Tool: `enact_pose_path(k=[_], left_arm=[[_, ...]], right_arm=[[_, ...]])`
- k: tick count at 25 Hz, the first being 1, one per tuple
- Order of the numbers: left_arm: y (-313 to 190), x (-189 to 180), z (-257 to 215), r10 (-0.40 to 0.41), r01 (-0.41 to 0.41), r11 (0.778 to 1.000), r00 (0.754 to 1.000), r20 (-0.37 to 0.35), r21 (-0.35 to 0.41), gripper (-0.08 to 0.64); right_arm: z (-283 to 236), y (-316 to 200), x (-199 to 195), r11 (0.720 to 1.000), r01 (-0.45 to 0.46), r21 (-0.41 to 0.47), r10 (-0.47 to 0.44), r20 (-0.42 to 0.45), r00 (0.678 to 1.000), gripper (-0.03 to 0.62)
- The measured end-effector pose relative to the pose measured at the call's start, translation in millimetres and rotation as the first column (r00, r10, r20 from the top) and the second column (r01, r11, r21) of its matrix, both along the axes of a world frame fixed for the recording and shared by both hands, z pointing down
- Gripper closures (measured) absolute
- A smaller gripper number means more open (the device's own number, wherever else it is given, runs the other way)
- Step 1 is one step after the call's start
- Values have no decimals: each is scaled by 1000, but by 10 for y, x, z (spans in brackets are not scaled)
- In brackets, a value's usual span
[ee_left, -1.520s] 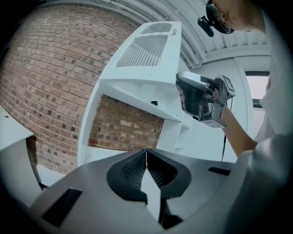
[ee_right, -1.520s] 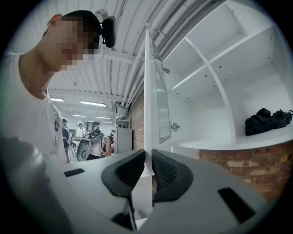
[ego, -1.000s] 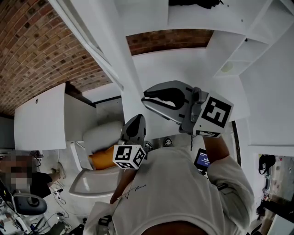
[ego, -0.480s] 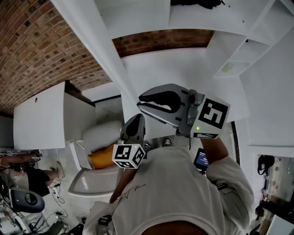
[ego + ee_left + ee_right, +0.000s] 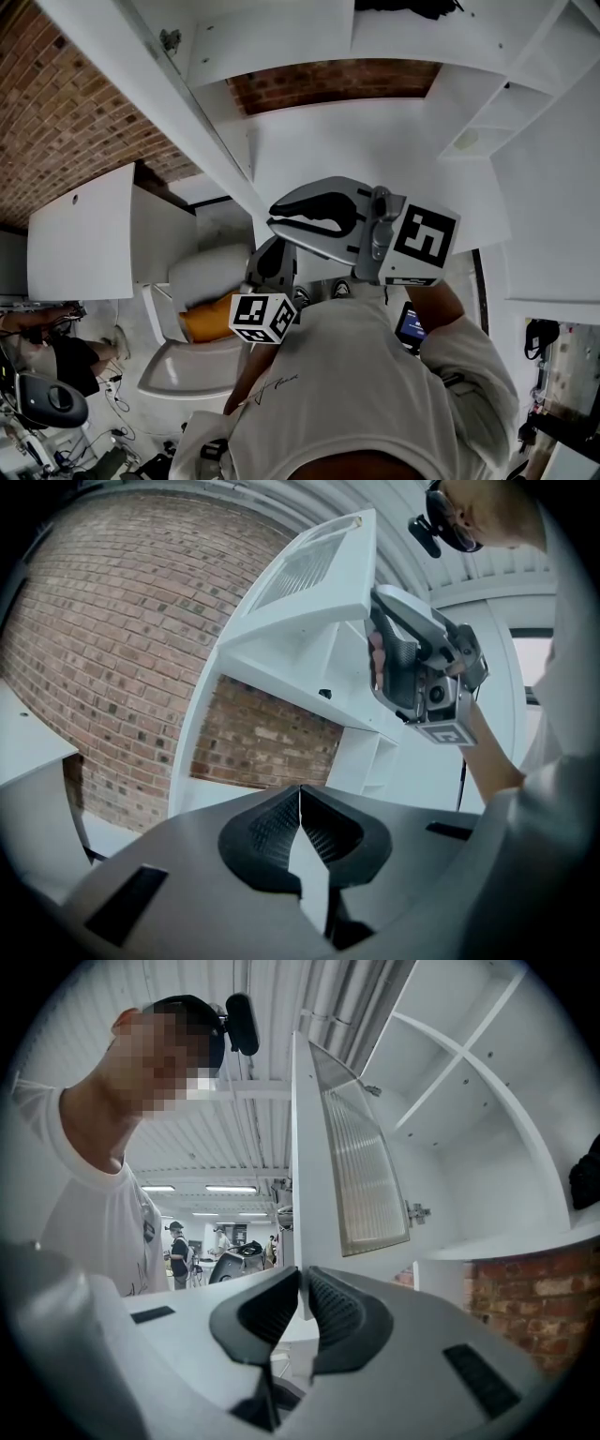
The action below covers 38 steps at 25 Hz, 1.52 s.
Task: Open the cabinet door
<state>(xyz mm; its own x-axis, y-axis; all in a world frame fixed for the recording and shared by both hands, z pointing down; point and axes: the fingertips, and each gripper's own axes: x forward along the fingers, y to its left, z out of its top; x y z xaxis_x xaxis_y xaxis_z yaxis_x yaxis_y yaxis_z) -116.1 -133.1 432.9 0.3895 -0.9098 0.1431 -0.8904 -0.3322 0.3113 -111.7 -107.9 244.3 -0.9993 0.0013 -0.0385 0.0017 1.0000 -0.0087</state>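
The white cabinet door (image 5: 159,103) stands swung out from the wall cabinet, running as a long strip from the top left toward the middle of the head view. My right gripper (image 5: 274,214) is shut on the door's lower free edge. In the right gripper view the door edge (image 5: 302,1194) runs straight down into the closed pads, with the ribbed glass panel (image 5: 361,1166) to its right. My left gripper (image 5: 274,255) hangs lower, shut and empty, with its pads (image 5: 281,822) touching. The right gripper (image 5: 412,667) also shows from there, at the door (image 5: 309,583).
The open cabinet (image 5: 394,131) shows white shelves and a brick back wall (image 5: 328,84). A dark object (image 5: 398,7) lies on an upper shelf. At lower left stand another white panel (image 5: 80,244) and a white tub with something orange (image 5: 206,323). People stand far behind (image 5: 178,1251).
The door has swung further out, toward the left of the head view, revealing its hinge and more of the cabinet. My right gripper moved left with it. The left gripper stayed put.
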Motion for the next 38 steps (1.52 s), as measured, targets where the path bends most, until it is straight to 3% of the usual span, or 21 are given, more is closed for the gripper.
enact_pose_path(k=[26,38], left_arm=[[123,-507,-10,-95,95,995,995,-27,4,545],[119,-447,0,-64,65,998,997,-34,3,545]], right_arm=[[-46,445,-670,984,174,-39,-175,-12,985,568],[54,438,-668,990,135,-37,-137,-42,990,568]])
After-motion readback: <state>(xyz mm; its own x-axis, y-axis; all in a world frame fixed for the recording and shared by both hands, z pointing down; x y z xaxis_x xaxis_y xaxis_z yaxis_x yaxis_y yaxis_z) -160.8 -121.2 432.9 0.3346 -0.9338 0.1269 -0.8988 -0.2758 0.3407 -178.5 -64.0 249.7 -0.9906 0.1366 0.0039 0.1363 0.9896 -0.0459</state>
